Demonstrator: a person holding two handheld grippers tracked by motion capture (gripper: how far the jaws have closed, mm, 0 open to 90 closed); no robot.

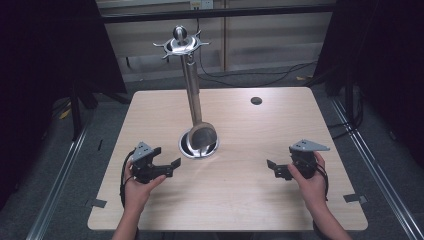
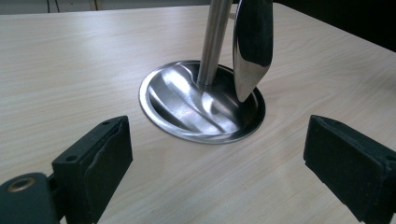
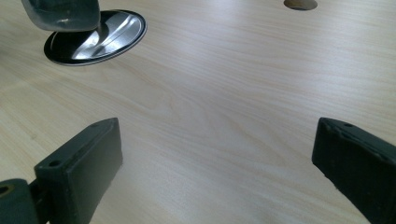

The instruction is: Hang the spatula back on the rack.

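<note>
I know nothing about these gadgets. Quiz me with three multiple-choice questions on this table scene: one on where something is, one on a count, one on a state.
1. Where does the ladle hang?
A. From the stand, bowl low over its round base
B. Flat on the table by the right gripper
C. In the left gripper

2. How many ladles hang on the stand?
A. One
B. Two
C. Three

3. How do the left gripper's jaws stand?
A. Shut on the ladle
B. Wide apart, holding nothing
C. Clamped on the pole

Answers:
1. A: the left gripper view shows the bowl hanging beside the pole, its tip just above the dish-shaped base.
2. A: the high view shows a single ladle.
3. B: bare table shows between the jaws.
</note>
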